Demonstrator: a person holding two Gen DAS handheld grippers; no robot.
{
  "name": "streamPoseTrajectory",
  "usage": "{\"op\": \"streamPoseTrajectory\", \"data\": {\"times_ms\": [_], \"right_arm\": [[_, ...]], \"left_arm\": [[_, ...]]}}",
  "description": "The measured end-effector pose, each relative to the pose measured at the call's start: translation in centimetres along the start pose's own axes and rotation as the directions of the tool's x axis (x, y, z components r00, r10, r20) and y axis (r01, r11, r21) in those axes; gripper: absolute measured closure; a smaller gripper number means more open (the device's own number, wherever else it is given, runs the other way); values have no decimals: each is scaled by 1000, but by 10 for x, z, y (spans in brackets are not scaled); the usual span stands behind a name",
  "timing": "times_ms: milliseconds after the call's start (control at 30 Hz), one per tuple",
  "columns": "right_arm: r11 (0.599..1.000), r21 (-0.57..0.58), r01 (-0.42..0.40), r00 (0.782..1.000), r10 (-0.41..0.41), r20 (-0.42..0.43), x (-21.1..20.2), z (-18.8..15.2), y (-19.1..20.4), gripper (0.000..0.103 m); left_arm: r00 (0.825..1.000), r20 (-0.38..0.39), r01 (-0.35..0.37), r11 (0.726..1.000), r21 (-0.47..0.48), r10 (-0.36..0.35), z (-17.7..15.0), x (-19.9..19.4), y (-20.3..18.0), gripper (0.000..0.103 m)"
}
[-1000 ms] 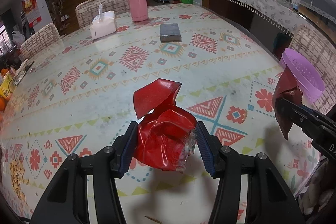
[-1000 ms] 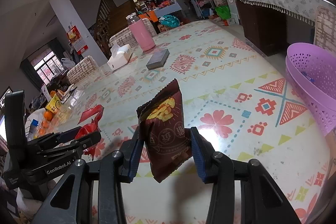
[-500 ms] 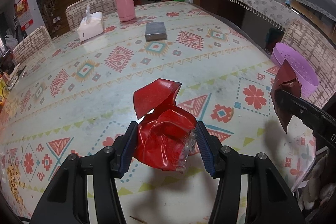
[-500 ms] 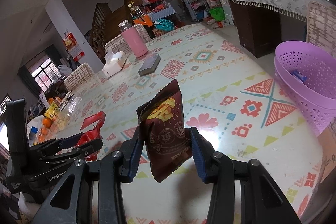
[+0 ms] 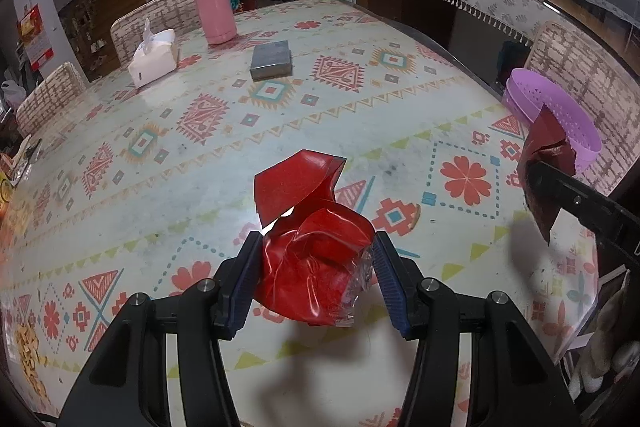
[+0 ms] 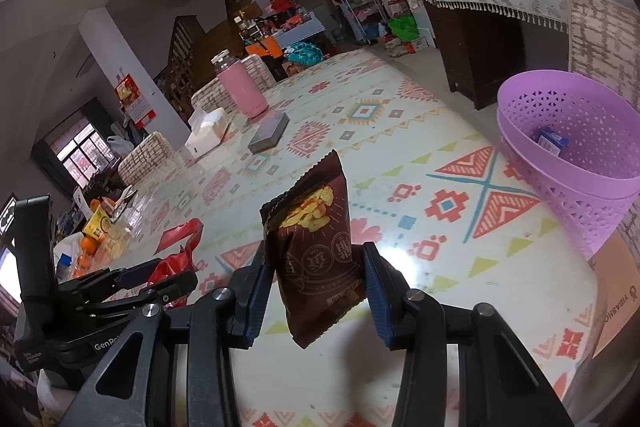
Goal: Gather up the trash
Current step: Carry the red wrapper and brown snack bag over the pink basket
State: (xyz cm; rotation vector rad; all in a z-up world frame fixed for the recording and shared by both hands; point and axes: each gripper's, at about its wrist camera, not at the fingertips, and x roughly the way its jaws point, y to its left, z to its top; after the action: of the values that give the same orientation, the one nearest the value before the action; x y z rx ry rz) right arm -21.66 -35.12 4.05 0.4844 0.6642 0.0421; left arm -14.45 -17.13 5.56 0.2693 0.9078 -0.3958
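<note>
My left gripper (image 5: 316,277) is shut on a crumpled red wrapper (image 5: 310,239), held above the patterned table (image 5: 280,115). My right gripper (image 6: 318,283) is shut on a dark brown snack bag (image 6: 316,247) that stands upright between its blue pads. A purple perforated basket (image 6: 576,155) sits at the table's right edge, with a small blue box (image 6: 552,139) inside. In the left wrist view the right gripper's snack bag (image 5: 544,163) hangs just in front of the purple basket (image 5: 560,107). In the right wrist view the left gripper with the red wrapper (image 6: 176,251) shows at lower left.
A pink flask (image 5: 214,9), a white tissue box (image 5: 154,57) and a grey flat box (image 5: 271,60) stand at the far side of the table. Woven chairs (image 5: 584,75) ring it. Oranges and a yellow carton (image 6: 94,231) lie at the left end.
Both grippers have shifted toward the right end of the table with their loads. The purple basket now looks nearer and larger in the right wrist view.
</note>
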Motion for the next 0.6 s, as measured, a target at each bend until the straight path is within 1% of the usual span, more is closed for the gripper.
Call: {"op": "streamPoseTrajectory", "data": {"times_ms": [300, 600], "right_arm": [[999, 34, 32, 999, -33, 33, -18, 6, -28, 55], [995, 90, 54, 996, -60, 71, -39, 16, -66, 55]], "left_arm": [[1000, 5, 5, 999, 47, -5, 9, 3, -25, 49], [1000, -2, 22, 994, 106, -22, 27, 13, -62, 49]]}}
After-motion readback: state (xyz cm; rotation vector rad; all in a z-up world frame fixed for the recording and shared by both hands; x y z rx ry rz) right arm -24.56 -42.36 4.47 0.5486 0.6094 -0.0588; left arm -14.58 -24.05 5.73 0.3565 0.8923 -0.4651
